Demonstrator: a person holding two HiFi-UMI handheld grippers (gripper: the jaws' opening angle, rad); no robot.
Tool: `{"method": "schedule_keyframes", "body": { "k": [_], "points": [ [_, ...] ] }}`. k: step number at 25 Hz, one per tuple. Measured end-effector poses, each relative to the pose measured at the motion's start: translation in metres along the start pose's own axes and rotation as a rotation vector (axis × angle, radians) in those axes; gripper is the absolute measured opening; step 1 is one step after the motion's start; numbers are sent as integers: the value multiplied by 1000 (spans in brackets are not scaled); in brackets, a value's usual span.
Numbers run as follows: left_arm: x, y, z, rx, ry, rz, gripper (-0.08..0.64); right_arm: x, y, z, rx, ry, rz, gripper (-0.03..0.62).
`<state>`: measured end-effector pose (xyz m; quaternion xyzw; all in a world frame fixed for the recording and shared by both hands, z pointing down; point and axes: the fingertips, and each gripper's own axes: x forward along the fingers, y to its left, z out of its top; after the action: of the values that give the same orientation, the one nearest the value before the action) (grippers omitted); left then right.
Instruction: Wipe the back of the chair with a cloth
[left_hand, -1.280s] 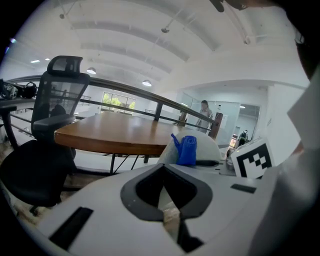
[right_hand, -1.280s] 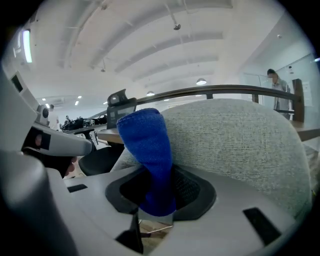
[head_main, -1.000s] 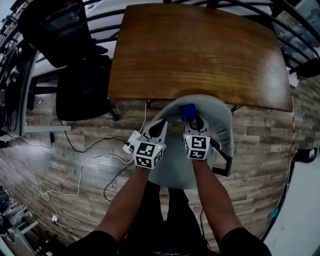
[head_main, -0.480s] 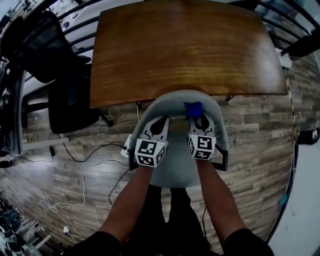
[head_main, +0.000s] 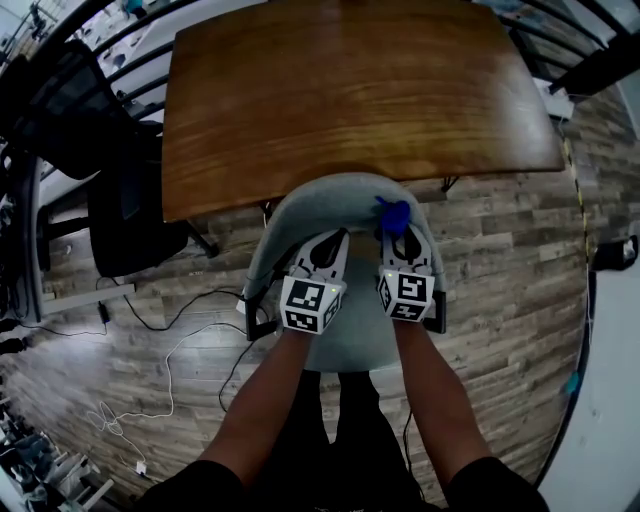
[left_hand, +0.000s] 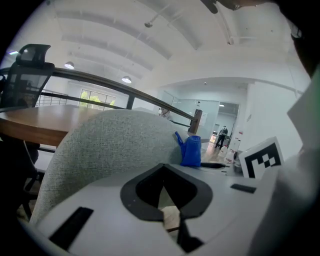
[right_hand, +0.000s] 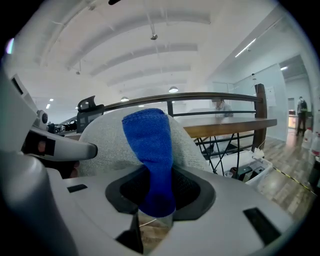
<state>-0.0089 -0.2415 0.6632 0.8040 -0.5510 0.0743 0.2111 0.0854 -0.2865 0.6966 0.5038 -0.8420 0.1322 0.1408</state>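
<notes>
The grey fabric chair (head_main: 340, 195) is pushed up to the wooden table, its curved back (left_hand: 110, 145) just ahead of both grippers. My right gripper (head_main: 402, 243) is shut on a blue cloth (head_main: 392, 213), which sticks up from the jaws (right_hand: 150, 150) against the top right of the chair back (right_hand: 107, 145). My left gripper (head_main: 328, 250) hovers over the left part of the back, jaws together with nothing in them (left_hand: 162, 167). The left gripper view also catches the cloth (left_hand: 191, 150) to its right.
A wooden table (head_main: 350, 90) fills the space beyond the chair. A black office chair (head_main: 120, 200) stands at the left. Cables (head_main: 170, 360) trail over the wood-plank floor. Black armrests (head_main: 437, 312) flank the grey seat. A dark railing (right_hand: 200, 97) runs behind the table.
Both grippers have shifted relative to the chair: the left one was off its left edge and is now over the back. The cloth now sits nearer the back's right side.
</notes>
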Motion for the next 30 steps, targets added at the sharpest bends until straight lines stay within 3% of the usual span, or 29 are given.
{"method": "schedule_keyframes", "body": {
  "k": [9,13,20,25,30],
  "points": [
    [10,-18,-10,1,12,-25,-2,-19,-25,-7,-8,10,-28,120],
    [9,-14,-14,-20,12,-12,-2,-21,-16,-8,-21,20,-15,121],
    [-25,27,-28,-91,2,105,-2,-9,56,-27,-97,66,162,120],
    [-62,65,-55,-75,36,205,-2,11,124,-48,-164,111,313,120],
    [-96,93,-75,-112,35,332,-2,20,179,-69,-201,135,461,120]
  ]
}}
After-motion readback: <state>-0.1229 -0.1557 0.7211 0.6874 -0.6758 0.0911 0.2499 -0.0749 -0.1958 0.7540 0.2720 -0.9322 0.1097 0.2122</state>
